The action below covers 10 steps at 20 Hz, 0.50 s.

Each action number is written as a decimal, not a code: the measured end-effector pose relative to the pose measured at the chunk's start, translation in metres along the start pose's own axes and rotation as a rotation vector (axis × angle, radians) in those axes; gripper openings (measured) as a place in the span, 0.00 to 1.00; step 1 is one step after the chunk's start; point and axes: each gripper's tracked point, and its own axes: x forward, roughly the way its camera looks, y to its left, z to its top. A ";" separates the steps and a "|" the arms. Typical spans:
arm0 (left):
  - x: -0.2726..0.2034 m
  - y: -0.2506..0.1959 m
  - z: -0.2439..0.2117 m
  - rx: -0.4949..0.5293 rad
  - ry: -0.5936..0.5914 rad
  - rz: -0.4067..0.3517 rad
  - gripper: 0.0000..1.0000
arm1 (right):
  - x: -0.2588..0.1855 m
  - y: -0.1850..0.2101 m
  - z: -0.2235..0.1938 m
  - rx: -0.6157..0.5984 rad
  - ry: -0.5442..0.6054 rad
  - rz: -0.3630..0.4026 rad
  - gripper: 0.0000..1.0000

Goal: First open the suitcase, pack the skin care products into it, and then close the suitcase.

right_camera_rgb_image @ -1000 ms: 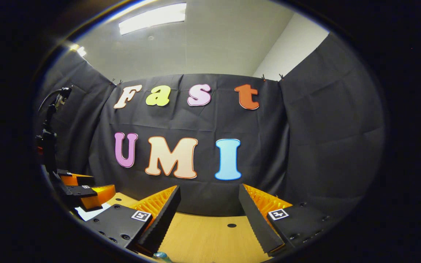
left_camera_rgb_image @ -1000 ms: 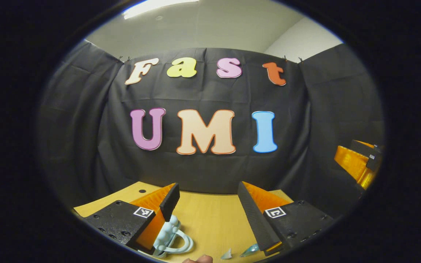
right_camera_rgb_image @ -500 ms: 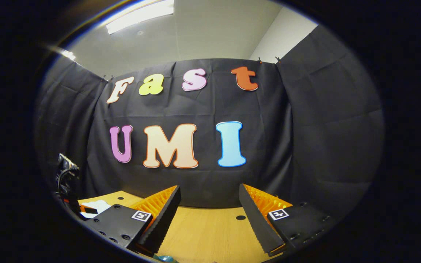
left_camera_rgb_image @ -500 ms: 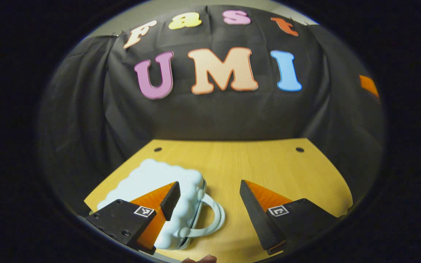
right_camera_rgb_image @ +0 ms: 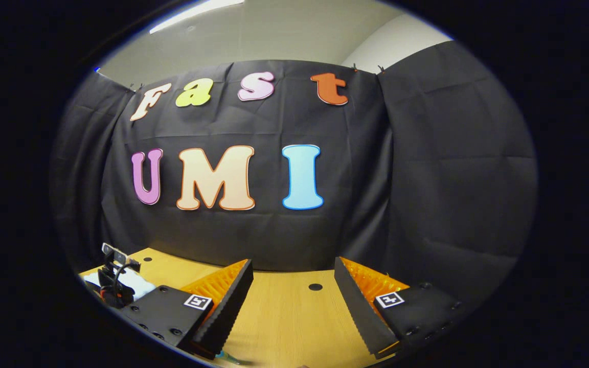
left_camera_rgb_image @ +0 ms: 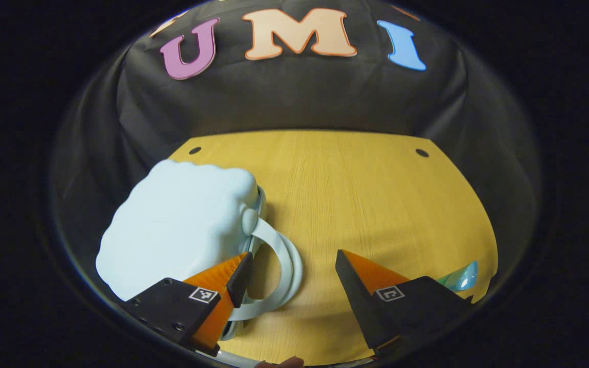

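Left gripper (left_camera_rgb_image: pixel 294 273) spread wide, holding nothing, over the pale blue bumpy closed suitcase (left_camera_rgb_image: pixel 179 225) with looped handle, lower left on the yellow wooden table (left_camera_rgb_image: pixel 366 194). Right gripper (right_camera_rgb_image: pixel 292 294) also wide apart and unloaded, low centre of the right gripper view.

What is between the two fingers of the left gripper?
In the left gripper view, the left gripper is open over bare wooden table, with the pale blue suitcase's handle loop curving in.
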 end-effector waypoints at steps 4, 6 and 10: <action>0.022 -0.005 -0.025 0.017 0.123 -0.019 0.96 | -0.001 -0.010 -0.003 0.014 0.016 -0.024 1.00; 0.026 -0.011 -0.031 0.005 0.149 -0.057 0.96 | -0.003 -0.007 -0.003 0.001 0.012 -0.022 1.00; 0.027 -0.010 -0.034 0.010 0.164 -0.085 0.77 | -0.008 0.001 -0.001 -0.052 -0.009 -0.001 1.00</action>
